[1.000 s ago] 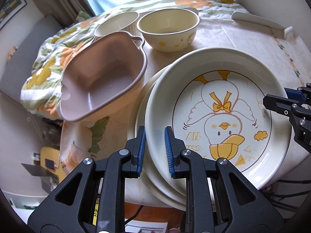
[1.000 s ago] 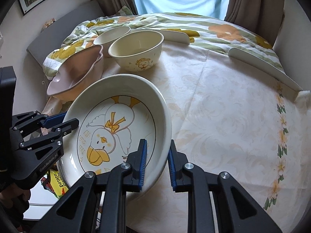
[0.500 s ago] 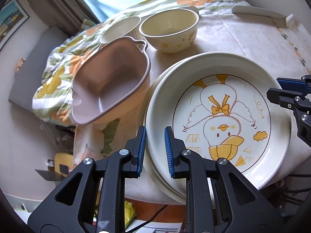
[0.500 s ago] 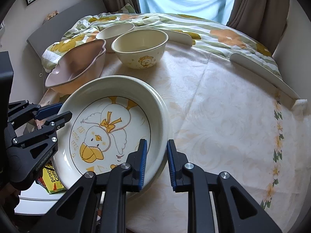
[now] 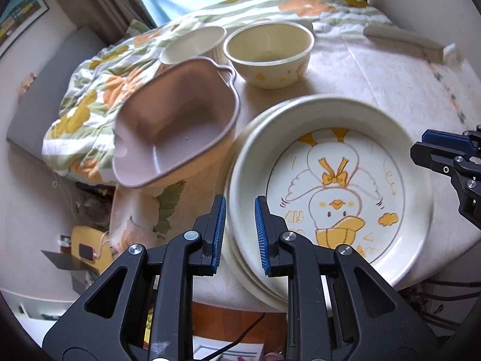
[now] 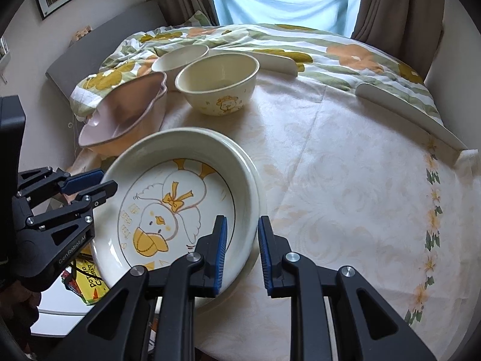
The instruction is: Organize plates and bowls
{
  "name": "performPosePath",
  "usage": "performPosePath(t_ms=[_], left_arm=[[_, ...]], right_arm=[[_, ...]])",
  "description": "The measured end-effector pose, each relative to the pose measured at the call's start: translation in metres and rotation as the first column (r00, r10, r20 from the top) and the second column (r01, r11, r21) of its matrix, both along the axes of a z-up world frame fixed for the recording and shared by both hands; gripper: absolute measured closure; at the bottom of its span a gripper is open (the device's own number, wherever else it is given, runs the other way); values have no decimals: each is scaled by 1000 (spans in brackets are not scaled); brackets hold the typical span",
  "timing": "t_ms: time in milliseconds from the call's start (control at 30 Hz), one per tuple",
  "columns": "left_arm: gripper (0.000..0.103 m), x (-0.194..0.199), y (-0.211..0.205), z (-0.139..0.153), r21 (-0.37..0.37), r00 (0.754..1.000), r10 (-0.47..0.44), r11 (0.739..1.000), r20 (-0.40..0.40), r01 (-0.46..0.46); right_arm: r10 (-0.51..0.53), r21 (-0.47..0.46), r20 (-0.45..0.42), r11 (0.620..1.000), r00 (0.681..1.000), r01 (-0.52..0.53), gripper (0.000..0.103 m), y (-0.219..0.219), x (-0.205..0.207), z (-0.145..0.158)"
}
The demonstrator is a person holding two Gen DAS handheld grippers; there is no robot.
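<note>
Both hands bracket the duck plate (image 5: 330, 186), now topping the plate stack (image 5: 240, 258) at the desk's (image 6: 345, 165) near edge: right gripper (image 6: 242, 252) clamps its three-o'clock rim steady, while left gripper (image 5: 237, 234), fingers just parting, releases nine o'clock.

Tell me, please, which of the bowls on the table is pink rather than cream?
It is the angular pink bowl at the table's left edge, beside the plate stack. The two round bowls behind it, the duck-printed bowl and the plain bowl, are cream.
</note>
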State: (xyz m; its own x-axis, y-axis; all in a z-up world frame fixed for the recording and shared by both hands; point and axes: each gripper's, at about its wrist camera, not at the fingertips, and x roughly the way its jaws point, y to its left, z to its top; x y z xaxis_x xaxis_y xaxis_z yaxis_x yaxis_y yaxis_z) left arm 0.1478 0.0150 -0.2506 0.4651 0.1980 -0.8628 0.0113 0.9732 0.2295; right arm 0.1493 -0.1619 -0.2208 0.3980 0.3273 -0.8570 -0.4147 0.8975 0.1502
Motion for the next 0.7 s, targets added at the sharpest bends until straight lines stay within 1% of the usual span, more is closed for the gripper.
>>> performPosePath(t_ms=[33, 67, 100, 133, 167, 200, 233, 300, 367, 500, 600, 700], left_arm=[[71, -3, 3, 10, -12, 1000, 16, 1000, 19, -16], [42, -5, 6, 17, -18, 999, 29, 999, 35, -29], [9, -7, 9, 25, -22, 997, 46, 999, 60, -44], [1, -12, 12, 36, -25, 993, 65, 998, 102, -62], [0, -19, 16, 49, -30, 985, 81, 997, 153, -77], [0, -23, 19, 58, -34, 980, 89, 996, 176, -84], [0, -26, 23, 67, -35, 977, 103, 995, 186, -98], [0, -29, 35, 77, -59, 973, 134, 990, 189, -125], [0, -31, 56, 87, -127, 964, 188, 978, 186, -166], [0, -28, 101, 94, -224, 946, 281, 944, 159, -243], [0, -17, 129, 89, -261, 943, 302, 930, 141, -259], [0, 0, 151, 71, -311, 953, 290, 917, 90, -250]], right_arm=[[0, 17, 0, 1000, 1000, 0, 84, -2, 1, 5], [-4, 39, 8, 999, 1000, 4, 83, -5, 1, 13], [-4, 55, 19, 998, 1000, 3, 74, -8, 1, 20], [0, 68, 29, 998, 1000, -2, 54, -9, 1, 27], [6, 89, 43, 996, 999, -10, 42, -11, 1, 36], [14, 110, 54, 994, 998, -20, 20, -12, 0, 43], [20, 130, 64, 991, 998, -29, 14, -13, 1, 49], [39, 169, 76, 984, 996, -52, 14, -11, 3, 61], [65, 185, 74, 980, 995, -78, 14, -4, 9, 68], [119, 158, 59, 979, 991, -127, 14, 24, 27, 77], [157, 178, 47, 971, 987, -163, 14, 46, 40, 78], [167, 188, 1, 968, 986, -164, 14, 73, 56, 65]])
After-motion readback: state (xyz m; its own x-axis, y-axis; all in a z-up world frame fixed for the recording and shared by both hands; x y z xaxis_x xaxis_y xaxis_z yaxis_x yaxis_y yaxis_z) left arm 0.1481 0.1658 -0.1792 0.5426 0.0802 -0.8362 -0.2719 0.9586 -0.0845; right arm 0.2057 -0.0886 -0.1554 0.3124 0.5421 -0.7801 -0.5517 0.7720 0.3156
